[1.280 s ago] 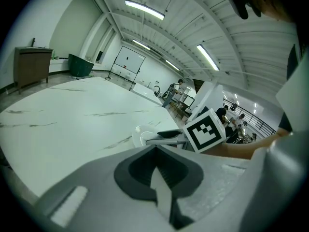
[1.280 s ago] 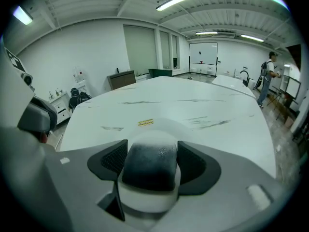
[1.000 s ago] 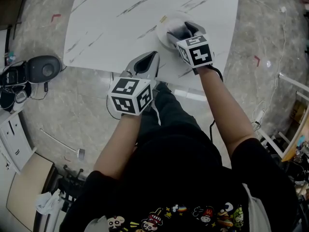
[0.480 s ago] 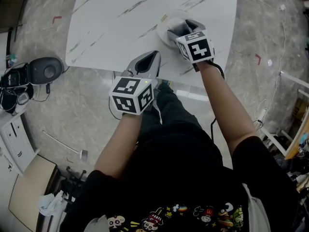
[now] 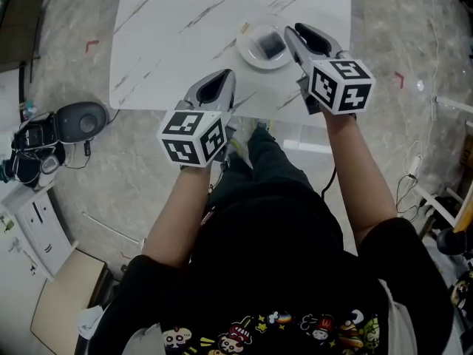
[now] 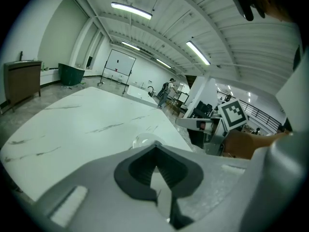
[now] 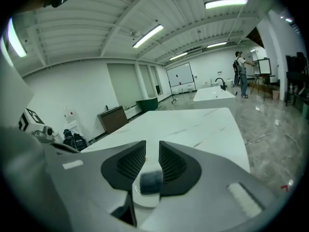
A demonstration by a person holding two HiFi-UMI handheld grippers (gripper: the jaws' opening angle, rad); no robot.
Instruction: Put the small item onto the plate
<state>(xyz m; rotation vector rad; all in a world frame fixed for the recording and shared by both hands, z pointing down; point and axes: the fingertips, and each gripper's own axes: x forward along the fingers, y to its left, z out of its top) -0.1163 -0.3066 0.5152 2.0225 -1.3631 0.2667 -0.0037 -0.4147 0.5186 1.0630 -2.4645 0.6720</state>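
A small dark item [image 5: 273, 46] lies on the white plate [image 5: 253, 50], near the front edge of the white marble table [image 5: 185, 35]. My right gripper [image 5: 293, 29] hangs above and just right of the plate. Its jaws have just been closing and stand a narrow gap apart with nothing between them. Through that gap the right gripper view shows the item [image 7: 151, 180] resting on the plate [image 7: 144, 200] below. My left gripper [image 5: 226, 75] hovers over the table's front edge, left of the plate, its jaws shut and empty. In its own view the left gripper [image 6: 155, 148] points toward the plate [image 6: 141, 140].
The table's front edge runs just under both grippers, with the person's legs below it. Dark bags and a round black object [image 5: 74, 120] sit on the floor at the left. Cables trail on the floor at the right. A person [image 7: 240, 74] stands far off.
The right gripper has lifted off the plate and drawn back to the right, its jaws much narrower. The item, hidden before, now shows on the plate. The left gripper rose slightly.
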